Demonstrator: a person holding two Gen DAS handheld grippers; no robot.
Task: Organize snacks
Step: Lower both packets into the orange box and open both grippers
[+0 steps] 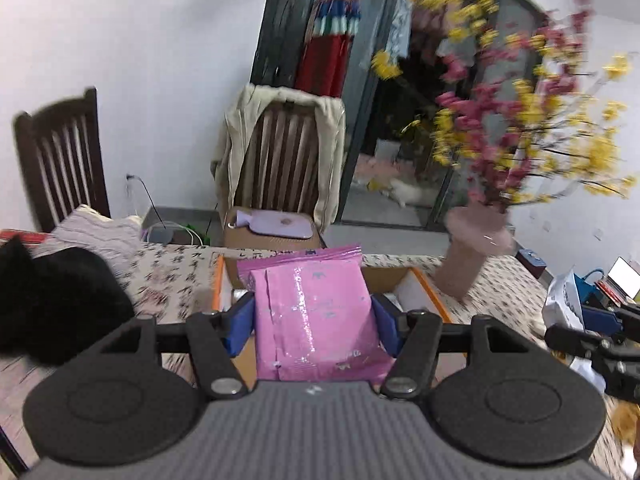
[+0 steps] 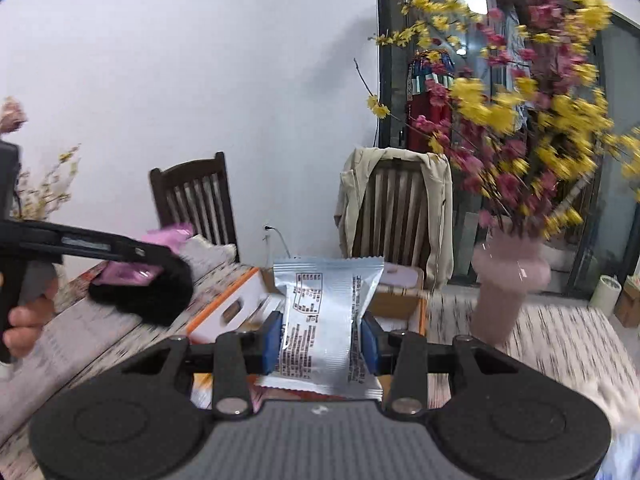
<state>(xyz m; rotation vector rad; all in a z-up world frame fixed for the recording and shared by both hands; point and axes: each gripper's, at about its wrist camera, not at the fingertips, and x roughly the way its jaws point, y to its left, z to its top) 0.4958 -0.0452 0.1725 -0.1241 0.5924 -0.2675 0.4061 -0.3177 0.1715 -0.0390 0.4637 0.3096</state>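
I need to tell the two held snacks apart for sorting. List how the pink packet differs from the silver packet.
Colour: the pink packet is glossy pink with faint small marks; the silver packet is silver-white with dense dark print and a boxed table.
Holder: the pink packet sits in the left tongs, the silver packet in the right tongs.
Shared: both are sealed pouches, clamped upright between blue pads above the orange-edged box.

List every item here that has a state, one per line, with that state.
left gripper: shut on pink snack packet
pink snack packet: sealed, held above the box
right gripper: shut on silver snack packet
silver snack packet: sealed, held upright
cardboard box: open
vase: upright, holding flowers
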